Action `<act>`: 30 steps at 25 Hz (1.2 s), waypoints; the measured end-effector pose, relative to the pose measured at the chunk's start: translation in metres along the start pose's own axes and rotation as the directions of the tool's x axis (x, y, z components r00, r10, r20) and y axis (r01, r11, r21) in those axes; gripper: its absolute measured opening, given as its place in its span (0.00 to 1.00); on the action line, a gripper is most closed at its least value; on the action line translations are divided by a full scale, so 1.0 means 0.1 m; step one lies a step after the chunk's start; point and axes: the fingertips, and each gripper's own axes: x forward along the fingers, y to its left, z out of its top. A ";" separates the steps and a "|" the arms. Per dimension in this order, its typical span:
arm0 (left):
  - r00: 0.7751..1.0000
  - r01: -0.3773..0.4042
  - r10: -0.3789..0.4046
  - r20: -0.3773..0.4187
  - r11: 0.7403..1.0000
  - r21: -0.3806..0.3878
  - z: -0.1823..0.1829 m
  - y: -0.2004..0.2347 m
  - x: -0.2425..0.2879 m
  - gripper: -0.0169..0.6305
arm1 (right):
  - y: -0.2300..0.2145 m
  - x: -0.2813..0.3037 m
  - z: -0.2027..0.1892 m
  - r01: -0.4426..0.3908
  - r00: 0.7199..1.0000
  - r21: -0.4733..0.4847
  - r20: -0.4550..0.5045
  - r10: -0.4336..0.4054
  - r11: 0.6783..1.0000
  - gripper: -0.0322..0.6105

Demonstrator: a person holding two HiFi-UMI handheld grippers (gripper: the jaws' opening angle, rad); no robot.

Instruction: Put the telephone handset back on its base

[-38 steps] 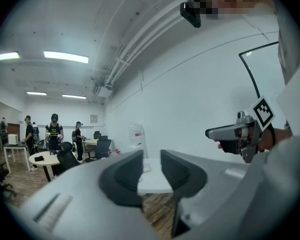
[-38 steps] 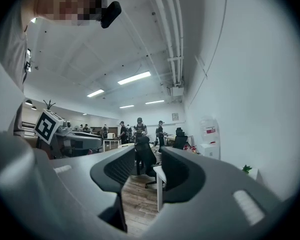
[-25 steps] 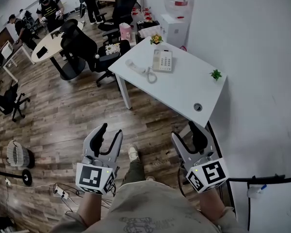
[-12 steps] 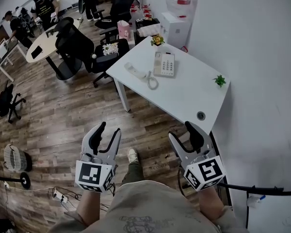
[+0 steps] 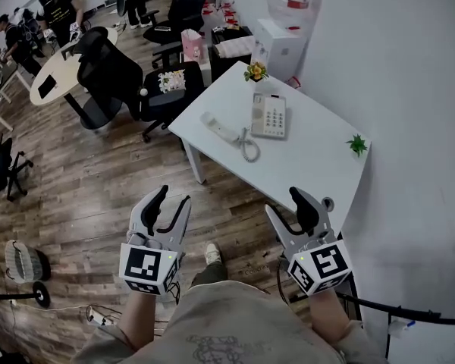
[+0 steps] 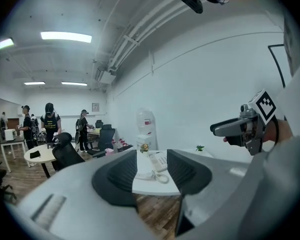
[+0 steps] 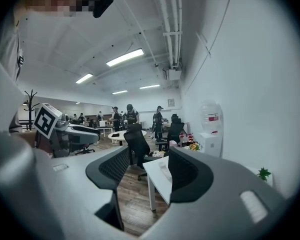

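Ahead, one white bench (image 5: 311,161) is seen against the wall. On it, one telephone base (image 5: 269,115) with a keypad is placed, and one handset (image 5: 218,127) is laid flat just to the left of the base, apart from it. The two are joined by one coiled cord (image 5: 248,146), which is looped on the bench top in front of them. Two small plants are counted on the bench: one green plant (image 5: 356,144) by the wall and one flower pot (image 5: 255,71) at the far corner. One water dispenser (image 5: 284,36) is set beyond that corner, and one black office chair (image 5: 155,98) is parked just beside the bench.

Two claws are held side by side above the wooden floor (image 5: 98,173), well short of the handset. The left claw (image 5: 171,199) is held open, and nothing is gripped between its jaws. The right claw (image 5: 284,205) is also spread open and empty, though its jaws have just been closing a little; it is held near the bench's near corner.

At least three people are seen at the far end of the room.
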 end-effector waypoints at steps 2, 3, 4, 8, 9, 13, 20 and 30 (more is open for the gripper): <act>1.000 0.011 -0.011 0.001 1.000 -0.001 0.05 0.22 0.17 0.31 | -0.01 0.27 0.08 0.004 1.000 -0.002 -0.008 -0.004 1.000 0.46; 1.000 0.016 -0.016 0.004 1.000 0.002 0.09 0.32 0.26 0.31 | -0.02 0.40 0.12 0.006 1.000 -0.002 -0.010 -0.006 1.000 0.46; 1.000 0.020 -0.020 0.007 1.000 0.006 0.13 0.42 0.34 0.32 | -0.03 0.52 0.15 0.008 1.000 -0.004 -0.012 -0.008 1.000 0.46; 0.999 0.022 -0.022 0.027 1.000 0.016 0.22 0.78 0.56 0.31 | -0.03 0.92 0.29 0.018 1.000 -0.012 -0.007 -0.018 1.000 0.46; 0.999 0.023 -0.023 0.031 1.000 0.018 0.24 0.84 0.60 0.32 | -0.04 1.00 0.32 0.022 1.000 -0.013 -0.003 -0.022 1.000 0.46; 0.999 0.028 -0.028 0.022 1.000 0.012 0.21 1.06 0.75 0.31 | -0.10 1.23 0.34 0.034 0.999 -0.016 -0.015 -0.034 0.999 0.46; 0.999 0.047 -0.047 -0.010 0.999 -0.020 0.13 1.27 1.03 0.32 | -0.22 1.54 0.21 0.037 0.995 -0.028 -0.091 -0.039 0.999 0.48; 0.992 0.048 -0.051 -0.115 0.999 -0.024 -0.19 1.41 1.81 0.32 | -0.66 2.21 -0.34 -0.008 0.969 -0.001 -0.246 0.008 1.000 0.50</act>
